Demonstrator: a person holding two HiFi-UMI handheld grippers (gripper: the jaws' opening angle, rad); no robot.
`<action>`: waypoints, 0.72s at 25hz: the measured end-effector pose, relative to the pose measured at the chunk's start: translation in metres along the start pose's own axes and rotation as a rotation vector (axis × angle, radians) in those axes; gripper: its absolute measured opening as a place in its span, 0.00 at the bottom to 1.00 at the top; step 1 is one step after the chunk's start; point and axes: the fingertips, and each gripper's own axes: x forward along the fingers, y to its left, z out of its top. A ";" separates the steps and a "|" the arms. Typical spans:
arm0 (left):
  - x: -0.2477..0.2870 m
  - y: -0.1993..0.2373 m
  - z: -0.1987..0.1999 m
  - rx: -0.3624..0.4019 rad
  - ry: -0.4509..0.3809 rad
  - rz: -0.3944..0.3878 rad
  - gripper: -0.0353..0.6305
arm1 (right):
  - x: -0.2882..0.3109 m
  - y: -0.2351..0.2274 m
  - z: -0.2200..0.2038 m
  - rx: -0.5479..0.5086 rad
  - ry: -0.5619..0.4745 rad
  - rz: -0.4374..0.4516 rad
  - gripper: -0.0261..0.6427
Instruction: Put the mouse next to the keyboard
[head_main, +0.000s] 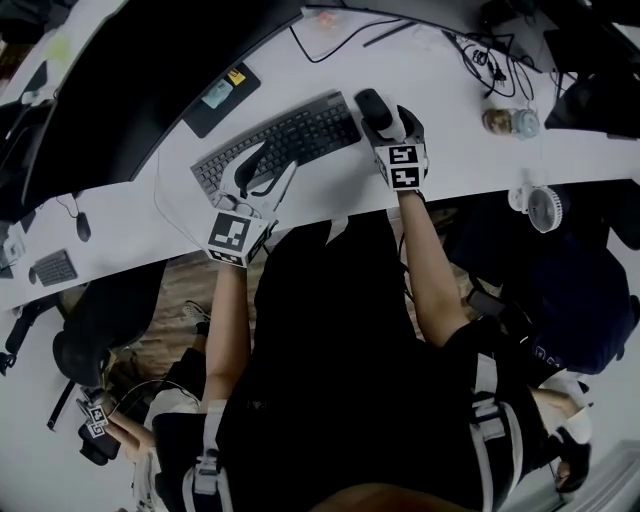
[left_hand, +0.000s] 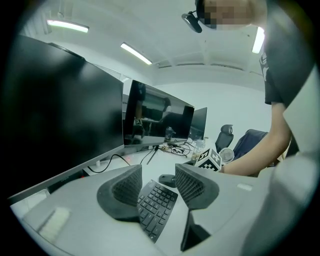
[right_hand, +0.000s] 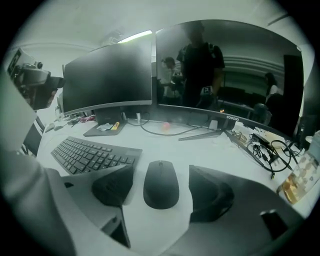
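Observation:
The black mouse (right_hand: 161, 184) lies flat on the white desk (right_hand: 165, 145), just right of the black keyboard (right_hand: 87, 154). My right gripper (right_hand: 161, 194) is open around the mouse, with a gap on each side. In the head view the mouse (head_main: 370, 104) sits off the right end of the keyboard (head_main: 285, 140), and the right gripper (head_main: 387, 116) is over it. My left gripper (head_main: 265, 172) is open over the keyboard's near edge, holding nothing. Between its jaws the left gripper (left_hand: 159, 188) view shows the keyboard (left_hand: 156, 207) and the mouse (left_hand: 167, 180) beyond.
Two dark monitors (right_hand: 107, 80) stand along the desk's back. A black pad with cards (head_main: 220, 95) lies behind the keyboard. Tangled cables (head_main: 490, 60), a jar (head_main: 510, 122) and a small fan (head_main: 543, 208) are at the right. Another person (head_main: 130, 420) sits at lower left.

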 end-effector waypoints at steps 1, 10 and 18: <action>-0.003 0.001 0.001 0.001 -0.006 0.000 0.35 | -0.004 0.001 0.002 -0.007 -0.005 0.000 0.55; -0.033 0.010 0.008 0.008 -0.052 0.001 0.30 | -0.040 0.022 0.015 -0.060 -0.046 0.003 0.29; -0.060 0.018 0.002 0.018 -0.075 -0.001 0.20 | -0.071 0.054 0.028 -0.128 -0.087 0.038 0.04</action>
